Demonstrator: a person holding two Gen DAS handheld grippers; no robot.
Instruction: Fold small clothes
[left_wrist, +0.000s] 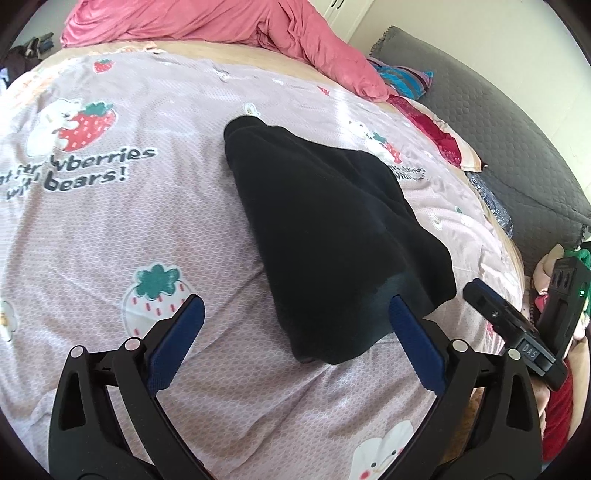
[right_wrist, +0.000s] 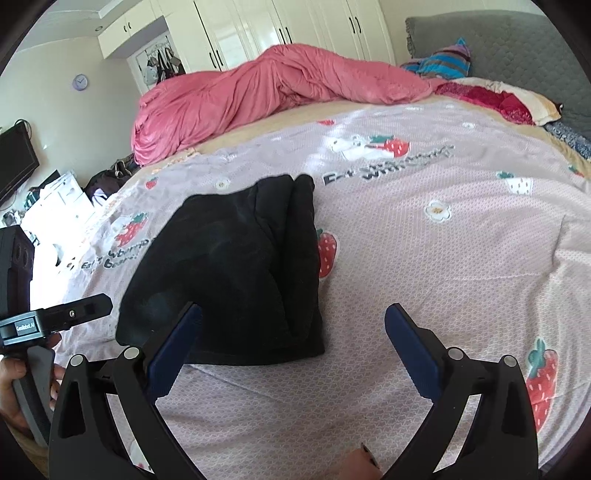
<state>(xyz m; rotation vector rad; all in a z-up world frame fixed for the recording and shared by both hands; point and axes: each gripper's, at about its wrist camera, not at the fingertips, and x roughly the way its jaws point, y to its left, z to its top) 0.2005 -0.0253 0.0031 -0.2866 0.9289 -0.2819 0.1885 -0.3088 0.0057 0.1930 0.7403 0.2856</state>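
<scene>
One black garment (left_wrist: 325, 236) lies folded into a thick, roughly wedge-shaped bundle on the strawberry-and-bear bedspread (left_wrist: 122, 229) — matte and dark, layered edges showing along its right side in the right wrist view (right_wrist: 236, 266). Two grippers are in view: the left gripper (left_wrist: 295, 310) hangs over the garment's near end with its blue pads spread wide and nothing pinched, and the right gripper (right_wrist: 293, 317) is likewise spread and empty, its left finger over the garment's near edge. One pink duvet (right_wrist: 258, 88) is heaped at the far side of the bed — behind it, one grey headboard (right_wrist: 517, 48).
</scene>
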